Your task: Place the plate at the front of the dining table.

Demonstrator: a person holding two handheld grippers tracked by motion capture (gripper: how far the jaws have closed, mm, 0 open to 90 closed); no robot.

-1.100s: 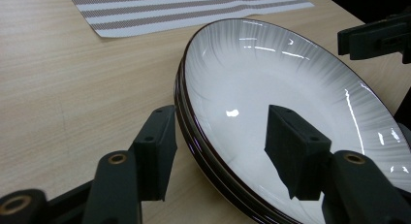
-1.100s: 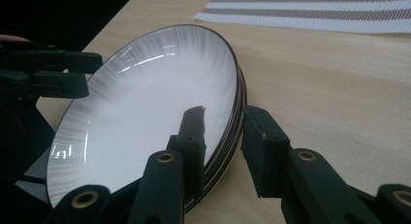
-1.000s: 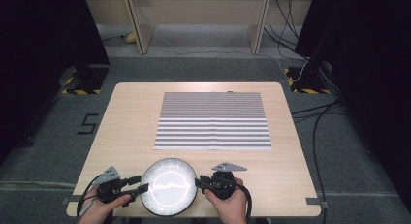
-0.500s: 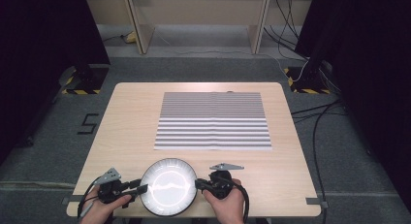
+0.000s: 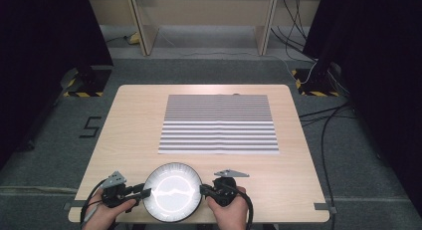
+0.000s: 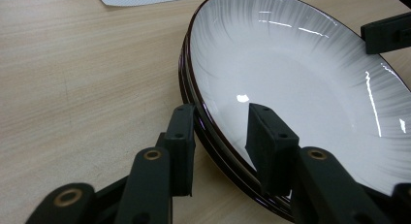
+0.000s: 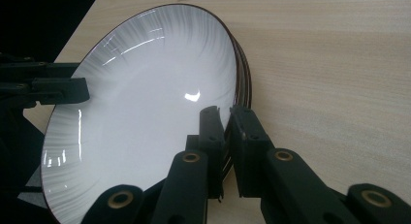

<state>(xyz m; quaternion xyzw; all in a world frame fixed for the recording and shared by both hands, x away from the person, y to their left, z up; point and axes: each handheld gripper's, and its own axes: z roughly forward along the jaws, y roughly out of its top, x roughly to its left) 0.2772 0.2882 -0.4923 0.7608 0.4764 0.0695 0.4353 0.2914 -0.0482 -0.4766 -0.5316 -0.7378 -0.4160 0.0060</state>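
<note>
Your left hand-held gripper [image 5: 145, 192] straddled the left rim of the plate [image 5: 172, 199], its jaws just closing, one under and one inside; whether they pressed, you could not tell. Your right hand-held gripper [image 5: 203, 190] was clamped on the right rim. The plate sat at the surface's [image 5: 134, 130] near edge; striped mat [image 5: 219, 124] beyond

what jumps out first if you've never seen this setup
A glossy white plate with a dark rim sits at the near edge of the wooden table, caught from both sides: the left gripper straddles its left rim, its jaws just closing, while the right gripper is clamped on the right rim. Behind it, mid-table, lies a black-and-white striped mat.
</note>
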